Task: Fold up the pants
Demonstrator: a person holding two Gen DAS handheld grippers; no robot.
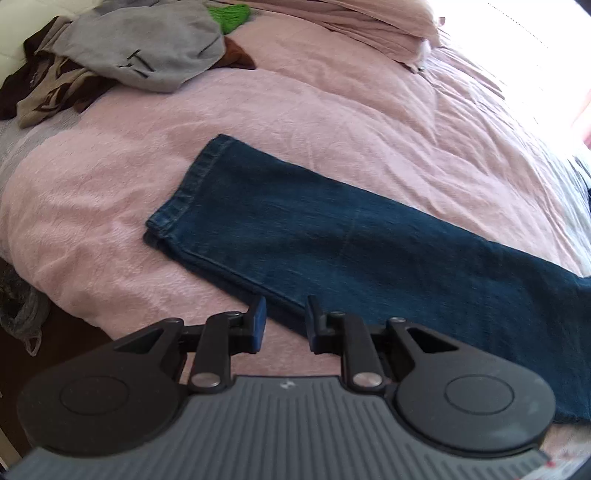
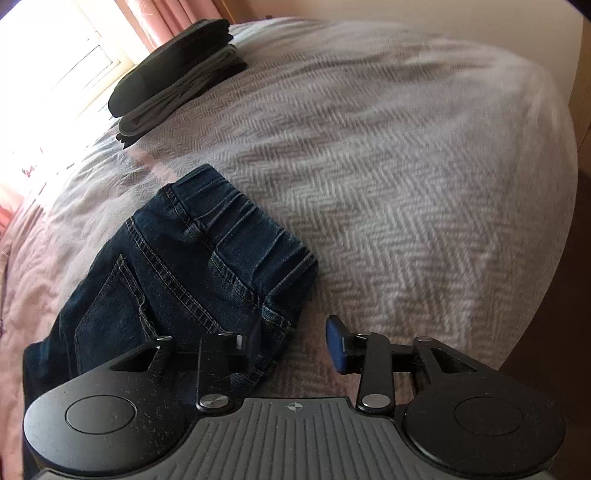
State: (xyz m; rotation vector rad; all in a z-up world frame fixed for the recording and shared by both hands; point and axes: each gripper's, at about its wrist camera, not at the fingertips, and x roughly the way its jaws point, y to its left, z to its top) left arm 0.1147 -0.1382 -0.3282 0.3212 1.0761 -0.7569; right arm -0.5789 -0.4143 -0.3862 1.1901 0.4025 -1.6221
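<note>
Dark blue jeans (image 1: pixel 332 236) lie flat on the pink duvet (image 1: pixel 92 192), folded lengthwise with one leg on the other. Their hems (image 1: pixel 184 192) point to the far left in the left wrist view. My left gripper (image 1: pixel 286 325) hovers over the near edge of the leg, open, with nothing between its fingers. In the right wrist view the waistband (image 2: pixel 240 229) and back pocket (image 2: pixel 110 295) show. My right gripper (image 2: pixel 293 345) stands open over the waistband's near corner. Its left finger (image 2: pixel 253 345) overlaps the denim, while the right finger (image 2: pixel 336 343) is over the blanket.
A loose pile of grey and brown clothes (image 1: pixel 140 55) and a pink pillow (image 1: pixel 351 18) lie at the far end of the bed. A stack of folded dark garments (image 2: pixel 177 81) sits on the herringbone blanket (image 2: pixel 406 184) near the bright window (image 2: pixel 48 55). The bed's edge drops off at right.
</note>
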